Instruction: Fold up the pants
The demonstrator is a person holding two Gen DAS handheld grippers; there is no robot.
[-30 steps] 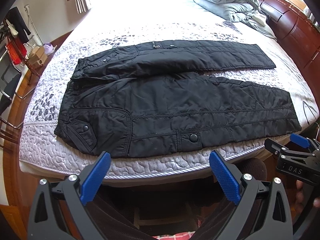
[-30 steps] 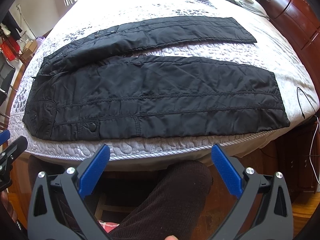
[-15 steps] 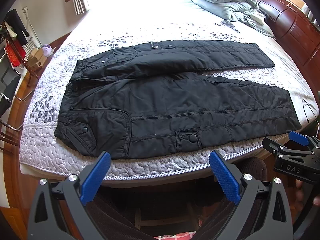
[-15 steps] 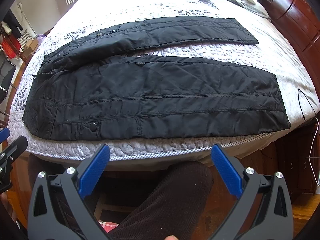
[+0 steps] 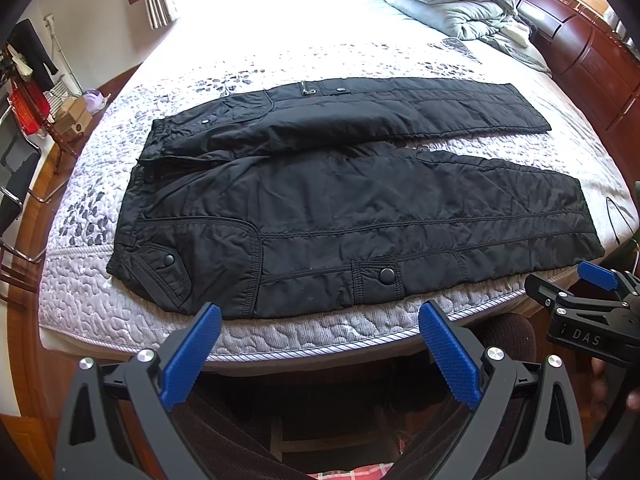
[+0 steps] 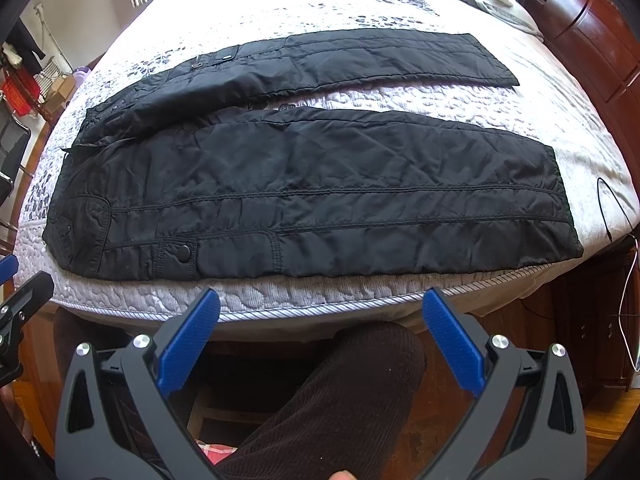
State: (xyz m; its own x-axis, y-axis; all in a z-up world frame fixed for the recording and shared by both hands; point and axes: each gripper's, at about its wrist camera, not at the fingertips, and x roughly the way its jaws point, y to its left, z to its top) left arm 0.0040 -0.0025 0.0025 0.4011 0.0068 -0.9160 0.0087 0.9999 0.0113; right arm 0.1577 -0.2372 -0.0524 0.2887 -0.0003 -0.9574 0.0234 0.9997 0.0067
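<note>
Black quilted pants (image 5: 340,208) lie flat on the bed, waist to the left, both legs running right and spread apart; they also show in the right wrist view (image 6: 304,200). My left gripper (image 5: 320,312) is open and empty, just off the bed's near edge below the waist and thigh. My right gripper (image 6: 320,300) is open and empty, off the near edge below the near leg. The right gripper also shows at the right of the left wrist view (image 5: 592,304).
The quilted white bedspread (image 5: 120,312) covers the bed. A grey bundled duvet (image 5: 460,4) lies at the far right by the wooden headboard (image 5: 592,52). A rack with boxes (image 5: 60,112) stands at the left. A black cable (image 6: 616,208) lies near the hems. My knee (image 6: 360,392) is below.
Both grippers have shifted slightly, so the pants sit a little lower and nearer in view. The pants have not moved and both grippers stay open.
</note>
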